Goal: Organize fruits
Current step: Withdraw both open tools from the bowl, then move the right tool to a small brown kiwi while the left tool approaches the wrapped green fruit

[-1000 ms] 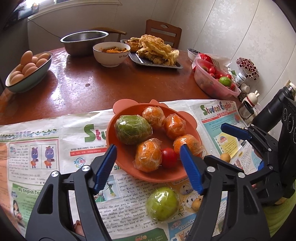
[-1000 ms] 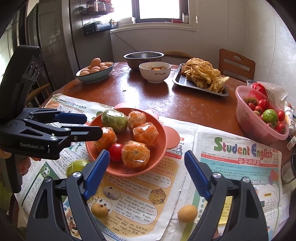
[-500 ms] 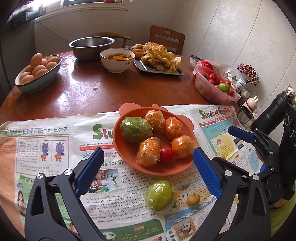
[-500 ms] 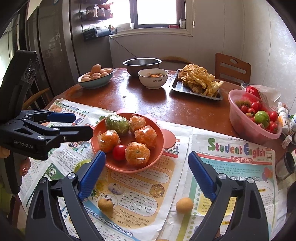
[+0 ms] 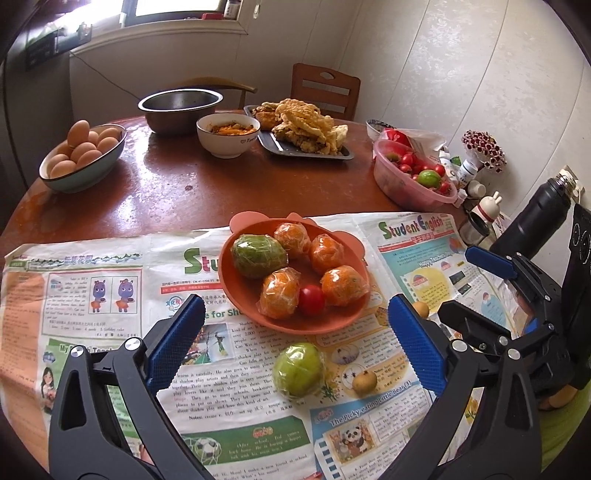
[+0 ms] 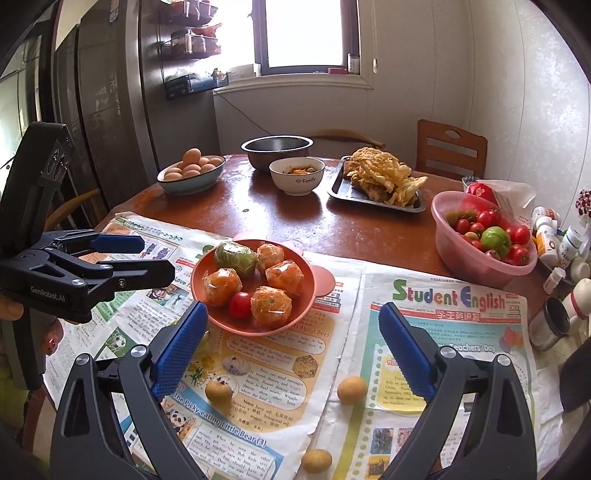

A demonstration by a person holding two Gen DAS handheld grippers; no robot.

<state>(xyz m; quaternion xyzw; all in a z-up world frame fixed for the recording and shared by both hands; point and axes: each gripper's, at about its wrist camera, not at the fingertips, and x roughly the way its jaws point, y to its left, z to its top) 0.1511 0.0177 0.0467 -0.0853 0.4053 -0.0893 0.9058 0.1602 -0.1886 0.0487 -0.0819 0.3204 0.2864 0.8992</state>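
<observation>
Orange plate (image 5: 236,291) on newspaper (image 5: 110,295) near table front edge, loaded with four wrapped oranges (image 5: 279,298), one wrapped green fruit (image 5: 258,254) and one cherry tomato (image 5: 311,299). Second wrapped green fruit (image 5: 298,369) loose on newspaper just in front of plate; small tan fruits (image 6: 351,390) scattered nearer the cameras. Round brown wooden table (image 5: 155,192) beyond, carrying egg bowl (image 5: 83,155), steel bowl (image 5: 181,109), white bowl (image 5: 228,134), tray of fried food (image 5: 303,131), pink tub of tomatoes (image 5: 413,173). Window (image 6: 306,35) and chair (image 6: 450,149) behind. Left gripper (image 5: 295,343) angled downward over loose green fruit, jaws spread wide, nothing between pads. Right gripper (image 6: 291,354) angled downward over newspaper, jaws having just opened further, empty. Compared with one second earlier: both sets of jaws wider, both views pulled back and higher, more table visible, fruit positions unchanged
</observation>
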